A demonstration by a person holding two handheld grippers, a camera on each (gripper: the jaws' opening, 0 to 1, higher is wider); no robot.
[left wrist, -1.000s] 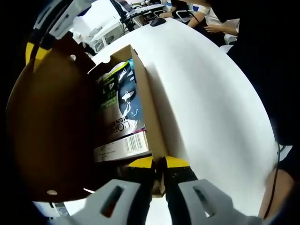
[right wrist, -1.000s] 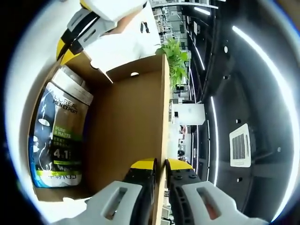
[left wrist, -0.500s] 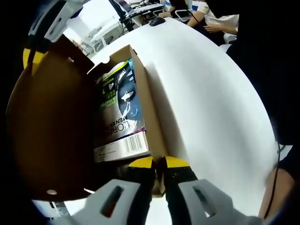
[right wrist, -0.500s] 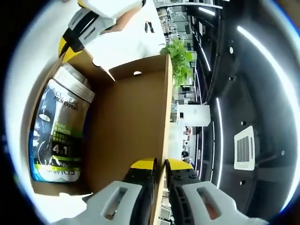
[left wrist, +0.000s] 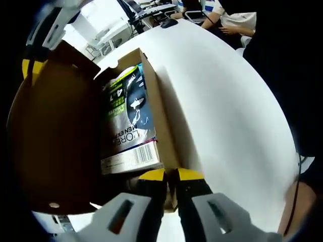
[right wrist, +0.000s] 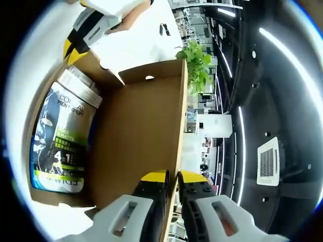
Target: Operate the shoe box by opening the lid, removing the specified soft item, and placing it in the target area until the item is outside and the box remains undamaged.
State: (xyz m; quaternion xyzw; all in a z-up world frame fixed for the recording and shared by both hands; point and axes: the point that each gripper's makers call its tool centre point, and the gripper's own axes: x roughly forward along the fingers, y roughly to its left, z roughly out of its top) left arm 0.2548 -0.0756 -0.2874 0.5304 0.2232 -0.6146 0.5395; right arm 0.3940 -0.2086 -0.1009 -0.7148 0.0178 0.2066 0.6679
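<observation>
left tool (left wrist: pixel 170 175) clamped on box wall (left wrist: pixel 162 121); right tool (right wrist: pixel 171 176) clamped on raised lid (right wrist: pixel 141 131) — pouch (left wrist: pixel 126 121) inside

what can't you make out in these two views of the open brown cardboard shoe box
- Left gripper view: the box floor under the silver-and-blue L'Oreal pouch, hidden by the pouch.
- Left gripper view: the box corner behind the raised brown cardboard lid, which is dark.
- Right gripper view: the pouch's lower end, cut off by the box wall.
- Both views: how much card each gripper pinches, hidden by the jaws.
</observation>
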